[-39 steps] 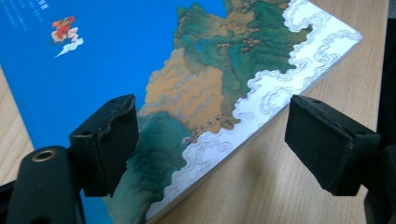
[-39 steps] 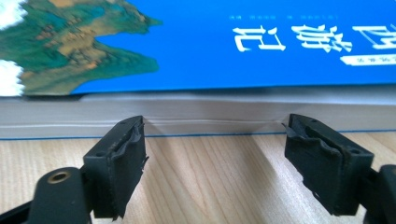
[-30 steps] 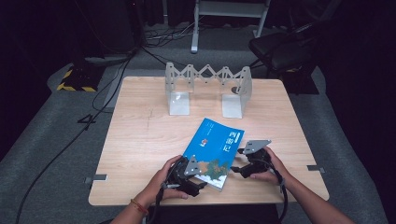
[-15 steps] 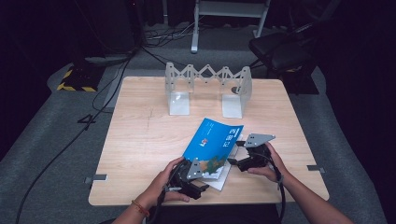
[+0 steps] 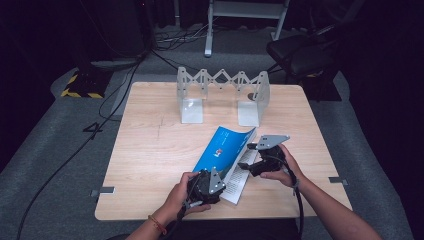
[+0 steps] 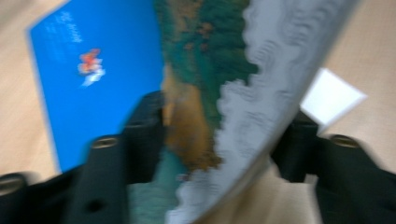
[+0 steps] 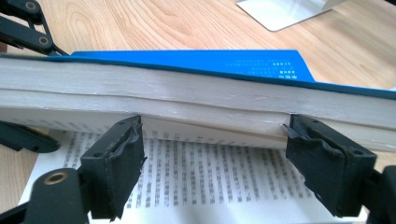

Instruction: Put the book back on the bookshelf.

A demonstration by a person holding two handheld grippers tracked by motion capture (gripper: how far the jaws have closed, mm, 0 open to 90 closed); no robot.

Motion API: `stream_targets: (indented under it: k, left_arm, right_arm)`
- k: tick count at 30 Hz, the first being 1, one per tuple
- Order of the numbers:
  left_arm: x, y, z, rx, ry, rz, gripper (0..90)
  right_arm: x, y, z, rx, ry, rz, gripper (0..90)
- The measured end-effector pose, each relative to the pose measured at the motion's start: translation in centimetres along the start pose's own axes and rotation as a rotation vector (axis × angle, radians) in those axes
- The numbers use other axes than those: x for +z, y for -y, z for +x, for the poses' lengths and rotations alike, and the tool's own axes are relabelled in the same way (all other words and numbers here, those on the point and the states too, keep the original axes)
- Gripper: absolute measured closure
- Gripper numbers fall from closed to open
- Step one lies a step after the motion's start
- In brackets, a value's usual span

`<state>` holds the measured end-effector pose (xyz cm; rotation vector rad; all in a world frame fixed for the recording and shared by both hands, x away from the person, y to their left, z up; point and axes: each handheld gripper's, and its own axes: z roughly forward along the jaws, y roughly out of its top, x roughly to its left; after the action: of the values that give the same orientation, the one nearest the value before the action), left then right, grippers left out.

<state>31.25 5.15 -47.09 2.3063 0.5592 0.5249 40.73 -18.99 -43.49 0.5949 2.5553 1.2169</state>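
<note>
A blue paperback book (image 5: 223,148) lies at an angle on the wooden table (image 5: 150,150), partly opened. My right gripper (image 5: 248,156) stands open at the book's right edge. Its two fingertips (image 7: 116,158) sit under a raised block of pages (image 7: 187,98), with a printed page (image 7: 205,182) lying flat below. My left gripper (image 5: 222,176) is at the book's near end. Its jaws have just been closing and now press on the lifted cover and pages (image 6: 219,93) from both sides. This left gripper view is blurred.
A metal extendable bookend rack (image 5: 222,80) stands at the back of the table, with flat white foot plates (image 5: 191,110) on the wood. One plate (image 7: 285,9) lies just beyond the book. Cables and a chair (image 5: 300,55) are on the floor behind.
The right gripper has risen and lifted the cover and a block of pages off the lower pages. The left gripper's jaws have closed in on the book's near end.
</note>
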Motion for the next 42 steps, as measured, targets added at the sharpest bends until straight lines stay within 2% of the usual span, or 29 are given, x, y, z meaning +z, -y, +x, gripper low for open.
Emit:
stream_targets:
  k: [2,5,7,10,12,15,17,18,19,21,22,23,24,28,29,30,31,34,36,39,42]
  left_arm:
    - [-0.3,0.1,0.2,0.004,0.006,-0.022,51.0]
    - [-0.8,0.0,0.2,0.040,-0.015,-0.034,60.1]
    - [-1.2,0.0,0.3,0.048,-0.028,-0.039,65.3]
    - [-1.8,0.1,0.8,0.020,-0.027,-0.069,70.4]
    - [-2.1,0.1,1.1,0.009,-0.028,-0.071,72.5]
    - [-2.2,0.4,1.6,-0.010,-0.022,-0.078,74.8]
    - [-2.3,0.7,2.0,-0.017,-0.007,-0.065,76.2]
    - [-2.3,0.8,2.2,-0.014,0.000,-0.067,76.2]
    - [-2.3,0.9,2.3,-0.021,0.011,-0.066,75.8]
    - [-2.3,1.0,2.4,-0.017,0.018,-0.067,75.7]
    - [-2.3,1.0,2.6,-0.017,0.026,-0.068,75.7]
    - [-2.3,1.0,2.7,-0.017,0.032,-0.070,75.7]
    - [-2.3,1.0,2.8,-0.015,0.039,-0.071,75.8]
    - [-2.5,1.2,3.5,-0.007,0.058,-0.068,75.7]
    - [-2.7,1.4,3.9,-0.017,0.065,-0.068,75.7]
    - [-2.7,1.4,3.9,-0.017,0.065,-0.068,75.5]
    - [-2.9,1.6,4.4,-0.023,0.072,-0.065,75.1]
    - [-3.1,1.9,4.9,-0.031,0.078,-0.062,74.4]
    - [-3.3,2.0,5.2,-0.031,0.074,-0.060,74.2]
    - [-3.5,2.0,5.4,-0.023,0.067,-0.055,74.0]
    - [-3.5,1.9,5.5,-0.014,0.065,-0.039,73.0]
  right_arm:
    - [0.0,-0.2,-0.1,0.007,-0.001,-0.009,19.7]
    - [-0.1,-0.5,-0.3,0.015,-0.007,0.004,19.6]
    - [-0.2,-0.6,-0.5,0.022,-0.014,0.009,19.6]
    - [-0.5,-0.4,-0.8,0.045,-0.033,-0.001,19.6]
    - [-0.7,0.0,-1.0,0.065,-0.050,-0.017,20.0]
    - [-0.9,0.5,-1.1,0.061,-0.061,-0.013,20.1]
    - [-1.3,1.0,-1.1,0.042,-0.061,-0.015,21.8]
    - [-1.7,1.2,-1.2,0.033,-0.075,-0.028,23.5]
    - [-2.4,1.2,-1.3,0.015,-0.076,-0.070,25.6]
    - [-2.6,1.0,-1.3,0.007,-0.079,-0.087,25.9]
    - [-2.8,0.8,-1.2,-0.007,-0.080,-0.103,26.4]
    - [-2.8,0.5,-0.9,-0.041,-0.078,-0.121,26.6]
    - [-2.6,0.3,-0.8,-0.062,-0.093,-0.128,27.4]
    - [-0.9,0.1,-0.3,-0.119,-0.158,-0.101,28.2]
    - [-0.5,0.1,-0.2,-0.138,-0.169,-0.086,29.2]
    - [-0.5,0.1,-0.2,-0.138,-0.169,-0.086,29.2]
    - [0.7,0.4,-0.3,-0.194,-0.162,-0.041,30.8]
    - [1.7,0.5,-0.9,-0.226,-0.130,-0.004,38.6]
    - [2.3,0.8,-1.6,-0.231,-0.094,0.019,39.6]
    - [2.5,1.6,-2.4,-0.244,-0.122,-0.025,46.3]
    - [2.4,2.3,-2.0,-0.262,-0.094,-0.073,50.9]
